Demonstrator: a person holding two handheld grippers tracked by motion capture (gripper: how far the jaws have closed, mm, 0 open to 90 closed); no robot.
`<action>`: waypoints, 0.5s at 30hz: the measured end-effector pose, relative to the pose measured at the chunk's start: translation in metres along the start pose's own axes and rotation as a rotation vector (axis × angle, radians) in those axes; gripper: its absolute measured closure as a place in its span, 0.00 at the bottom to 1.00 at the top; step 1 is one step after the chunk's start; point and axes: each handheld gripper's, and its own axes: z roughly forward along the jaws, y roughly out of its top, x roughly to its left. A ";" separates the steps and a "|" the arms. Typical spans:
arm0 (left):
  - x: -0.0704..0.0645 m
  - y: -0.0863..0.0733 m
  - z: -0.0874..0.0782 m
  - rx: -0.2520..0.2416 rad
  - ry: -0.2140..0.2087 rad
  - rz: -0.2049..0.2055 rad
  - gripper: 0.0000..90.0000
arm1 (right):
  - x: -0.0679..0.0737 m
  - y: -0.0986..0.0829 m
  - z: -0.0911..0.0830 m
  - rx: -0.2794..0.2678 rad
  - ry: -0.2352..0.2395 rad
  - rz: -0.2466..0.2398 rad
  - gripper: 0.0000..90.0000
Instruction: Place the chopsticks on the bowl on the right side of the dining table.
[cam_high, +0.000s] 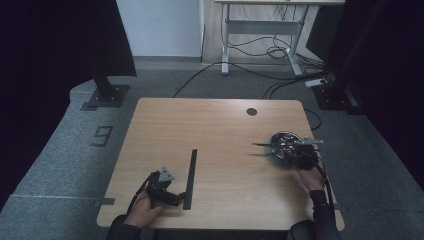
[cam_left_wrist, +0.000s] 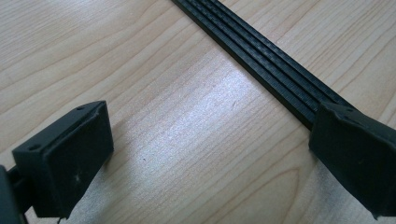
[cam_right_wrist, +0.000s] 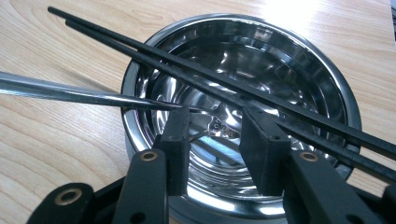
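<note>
A long black ridged strip (cam_high: 191, 172) lies on the wooden table (cam_high: 220, 125). My left gripper (cam_high: 176, 198) sits at the strip's near end. In the left gripper view the strip (cam_left_wrist: 261, 56) runs under one jaw, and that gripper (cam_left_wrist: 210, 126) is wide open on bare wood. At the right stands a shiny steel bowl (cam_high: 281, 142). My right gripper (cam_high: 296, 151) hovers over the bowl (cam_right_wrist: 327, 70). Two black chopsticks (cam_right_wrist: 196, 70) rest across the rim. A steel spoon handle (cam_right_wrist: 70, 88) points left, and its head lies between the narrowly set jaws of the right gripper (cam_right_wrist: 217, 116).
A round cable hole (cam_high: 251, 111) sits near the table's far right edge. Beyond the table are a white-legged desk (cam_high: 260, 30), loose cables (cam_high: 260, 75) on the carpet and a black stand base (cam_high: 105, 95) at far left.
</note>
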 end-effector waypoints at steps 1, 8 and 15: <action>0.000 0.000 0.000 0.000 0.000 0.000 0.00 | 0.000 0.000 0.001 0.001 -0.003 -0.005 0.69; 0.000 0.000 0.000 0.000 0.000 0.000 0.00 | 0.002 0.002 0.003 -0.002 -0.008 -0.023 0.67; 0.000 0.000 0.000 0.000 0.000 0.000 0.00 | 0.004 0.003 0.005 -0.002 -0.014 -0.039 0.66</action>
